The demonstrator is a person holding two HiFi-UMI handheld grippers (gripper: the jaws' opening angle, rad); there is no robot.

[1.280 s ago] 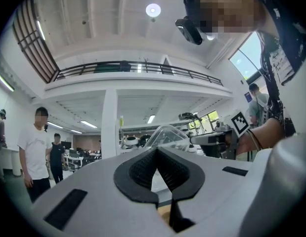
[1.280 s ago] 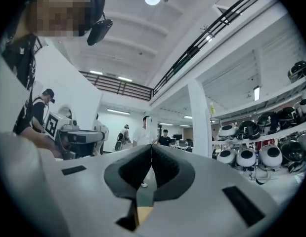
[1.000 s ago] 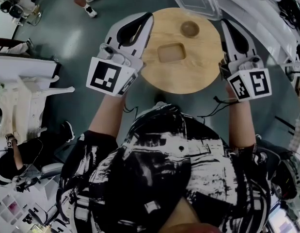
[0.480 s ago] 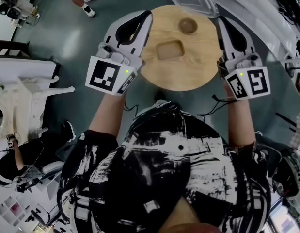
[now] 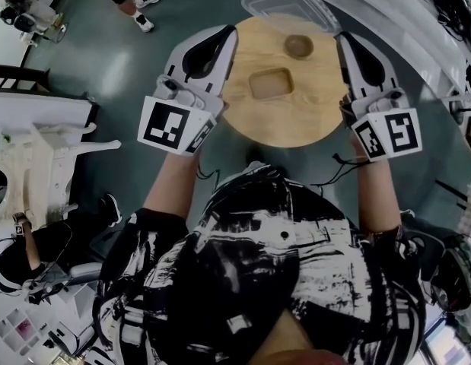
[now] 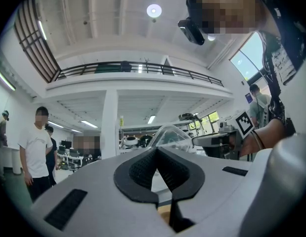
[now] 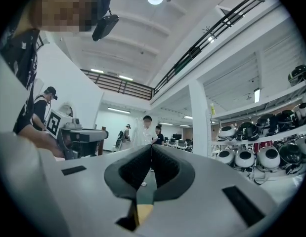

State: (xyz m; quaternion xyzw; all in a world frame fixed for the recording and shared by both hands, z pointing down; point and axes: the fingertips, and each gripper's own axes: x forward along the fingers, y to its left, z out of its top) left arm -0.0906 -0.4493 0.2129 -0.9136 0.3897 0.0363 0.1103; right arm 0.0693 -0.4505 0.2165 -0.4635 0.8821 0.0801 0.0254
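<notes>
Where the view ends, the clear tray (image 5: 284,6) is cropped.

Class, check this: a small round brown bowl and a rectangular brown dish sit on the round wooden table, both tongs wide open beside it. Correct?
No. The left tongs and right tongs are shut, tips touching, as the left and right gripper views show. The rest is right.
</notes>
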